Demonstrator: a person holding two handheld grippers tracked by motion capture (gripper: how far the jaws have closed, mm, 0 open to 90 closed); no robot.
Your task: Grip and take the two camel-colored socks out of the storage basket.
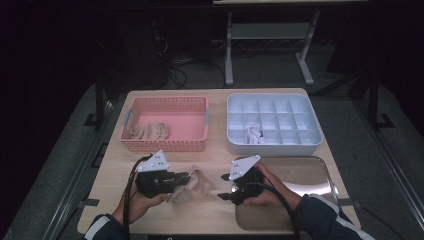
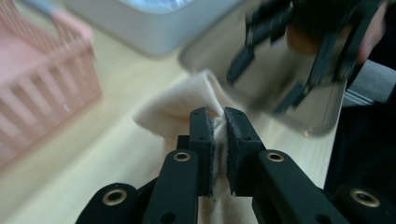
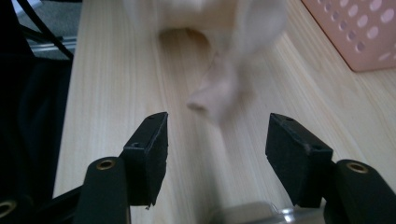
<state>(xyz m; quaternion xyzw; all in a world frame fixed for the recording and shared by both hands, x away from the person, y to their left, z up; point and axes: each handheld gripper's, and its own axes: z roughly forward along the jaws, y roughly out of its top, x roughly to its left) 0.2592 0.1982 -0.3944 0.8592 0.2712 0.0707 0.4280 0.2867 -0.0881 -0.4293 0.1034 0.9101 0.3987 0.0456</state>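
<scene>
A beige cloth (image 1: 196, 183) hangs crumpled just above the wooden table between my two grippers. My left gripper (image 1: 188, 178) is shut on it; in the left gripper view the two black pads pinch a fold of the cloth (image 2: 177, 109) at the gripper's (image 2: 218, 120) tips. My right gripper (image 1: 222, 186) faces it from the right with its jaws wide apart and nothing between them. In the right gripper view the blurred cloth (image 3: 219, 88) dangles ahead of the open gripper (image 3: 217, 140), apart from both pads.
A pink basket (image 1: 165, 144) at the back left holds more beige cloths (image 1: 147, 131). A white compartment box (image 1: 275, 145) at the back right has a white cloth (image 1: 254, 134) in one cell. A shiny metal tray (image 1: 310, 175) lies under my right hand.
</scene>
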